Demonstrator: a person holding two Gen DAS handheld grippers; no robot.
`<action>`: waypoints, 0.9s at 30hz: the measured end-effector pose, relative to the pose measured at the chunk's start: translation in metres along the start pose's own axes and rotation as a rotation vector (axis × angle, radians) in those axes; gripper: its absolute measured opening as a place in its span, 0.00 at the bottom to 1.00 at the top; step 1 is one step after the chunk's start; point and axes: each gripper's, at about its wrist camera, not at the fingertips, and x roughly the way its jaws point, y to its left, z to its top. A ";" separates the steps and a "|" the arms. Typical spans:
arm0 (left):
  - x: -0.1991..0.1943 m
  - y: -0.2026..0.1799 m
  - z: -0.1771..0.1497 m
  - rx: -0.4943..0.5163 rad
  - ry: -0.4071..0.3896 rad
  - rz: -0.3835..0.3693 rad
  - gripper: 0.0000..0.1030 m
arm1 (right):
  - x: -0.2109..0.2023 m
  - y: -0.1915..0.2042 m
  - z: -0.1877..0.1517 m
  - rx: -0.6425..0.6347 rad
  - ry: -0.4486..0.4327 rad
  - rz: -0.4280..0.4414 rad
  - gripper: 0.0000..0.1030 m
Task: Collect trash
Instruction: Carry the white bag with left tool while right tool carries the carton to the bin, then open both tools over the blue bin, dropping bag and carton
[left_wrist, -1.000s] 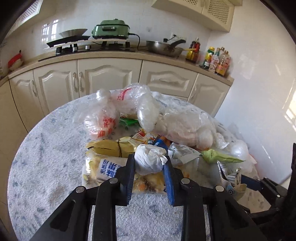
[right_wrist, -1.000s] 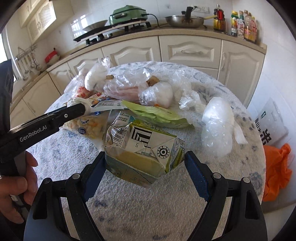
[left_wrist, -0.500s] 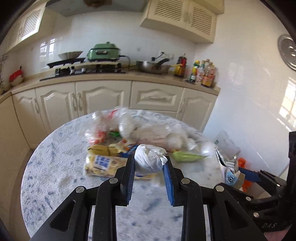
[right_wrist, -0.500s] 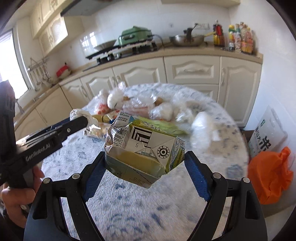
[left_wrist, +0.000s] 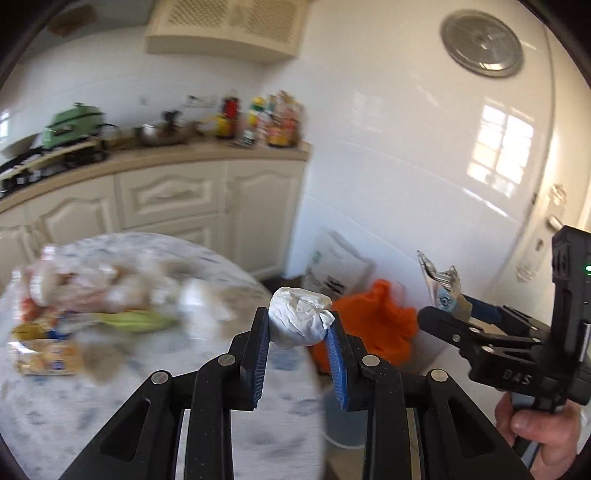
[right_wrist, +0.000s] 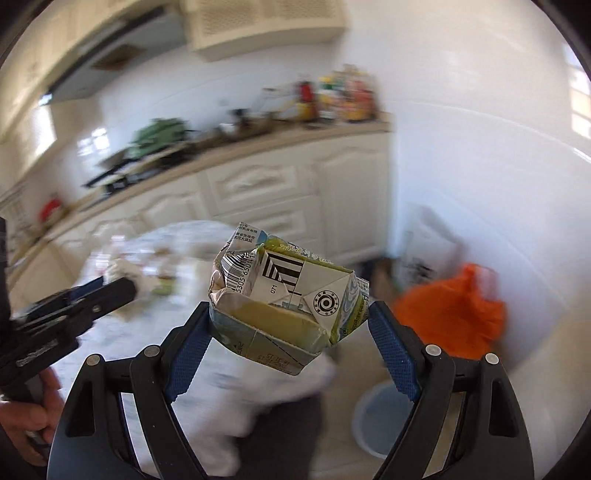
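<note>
My left gripper (left_wrist: 298, 326) is shut on a white crumpled paper ball (left_wrist: 299, 322), held in the air past the right edge of the round table (left_wrist: 155, 417). My right gripper (right_wrist: 289, 314) is shut on a crushed green and white carton (right_wrist: 288, 295), its blue pads pressing both sides. In the left wrist view the right gripper (left_wrist: 448, 312) shows at the right with the carton's top (left_wrist: 441, 282) sticking up. In the right wrist view the left gripper (right_wrist: 122, 286) shows at the left. More trash (left_wrist: 92, 295) lies blurred on the table.
An orange bag (left_wrist: 373, 325) (right_wrist: 448, 314) sits on the floor by the white wall, a white printed bag (left_wrist: 340, 266) behind it. A round grey bin (right_wrist: 382, 421) stands on the floor below. Cabinets and a worktop with bottles (left_wrist: 266, 118) run behind. A hand (left_wrist: 535, 432) holds the right gripper.
Both grippers swung right, away from the table's trash pile toward the orange bag and the wall, keeping their loads. The views are now blurred by motion.
</note>
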 end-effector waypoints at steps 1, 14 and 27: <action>0.017 -0.017 -0.003 0.016 0.036 -0.040 0.25 | 0.002 -0.020 -0.005 0.023 0.017 -0.040 0.83; 0.204 -0.133 -0.052 0.133 0.398 -0.176 0.26 | 0.082 -0.175 -0.097 0.266 0.272 -0.204 0.83; 0.345 -0.147 -0.062 0.134 0.564 -0.102 0.86 | 0.139 -0.250 -0.153 0.458 0.397 -0.226 0.96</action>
